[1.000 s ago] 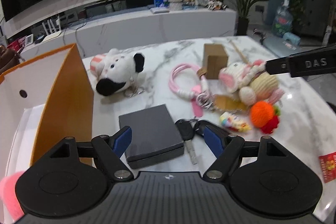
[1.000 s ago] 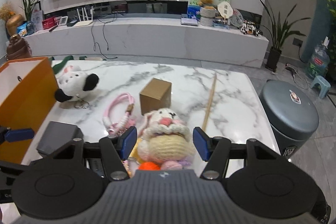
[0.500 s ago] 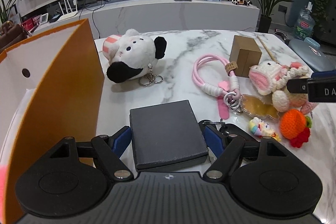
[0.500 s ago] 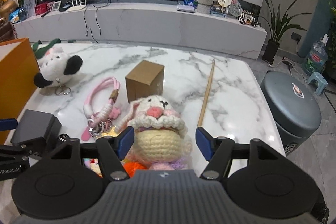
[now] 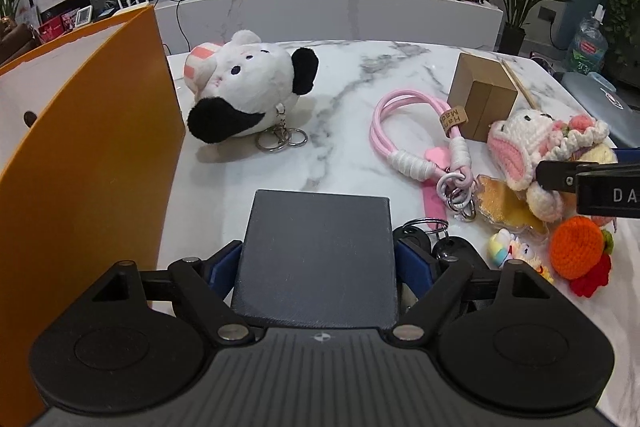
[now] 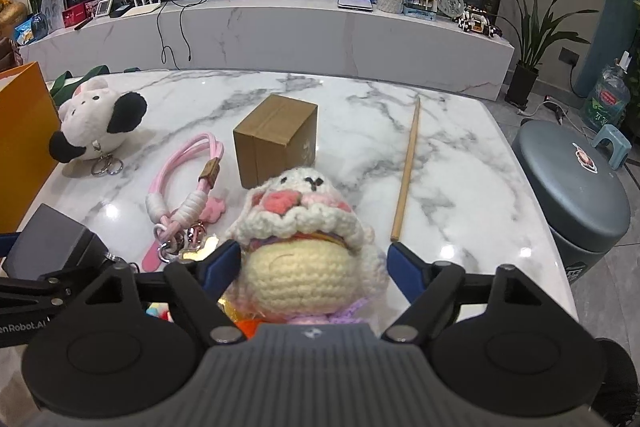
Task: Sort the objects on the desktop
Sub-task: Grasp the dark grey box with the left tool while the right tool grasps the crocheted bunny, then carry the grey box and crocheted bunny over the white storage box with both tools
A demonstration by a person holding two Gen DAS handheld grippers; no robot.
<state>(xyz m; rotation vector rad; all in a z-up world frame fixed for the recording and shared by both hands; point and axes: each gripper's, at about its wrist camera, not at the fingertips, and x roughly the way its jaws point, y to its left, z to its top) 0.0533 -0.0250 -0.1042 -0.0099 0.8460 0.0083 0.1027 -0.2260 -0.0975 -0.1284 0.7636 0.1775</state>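
Note:
A flat dark grey box (image 5: 320, 259) lies on the marble table (image 5: 344, 131), between the blue pads of my left gripper (image 5: 318, 261). Its jaws are opening, and the pads stand close beside the box's two sides. A crocheted bunny doll (image 6: 304, 227) sits between the fingers of my right gripper (image 6: 314, 259). Those jaws are opening too, and a gap shows on the doll's right side. In the left wrist view a black finger of the right gripper (image 5: 600, 183) crosses in front of the doll (image 5: 532, 139).
A tall orange box (image 5: 100, 147) stands at the left. On the table lie a white-and-black plush (image 5: 248, 95), a pink lanyard (image 5: 404, 131), a cardboard box (image 5: 480, 99), car keys (image 5: 436, 243), an orange crocheted fruit (image 5: 576, 251) and a wooden stick (image 6: 406, 167). A grey round stool (image 6: 572, 187) stands beyond the right edge.
Both grippers have come down and forward. The grey box, earlier ahead of the left fingers, now lies between them. The right jaws have spread wider around the bunny doll.

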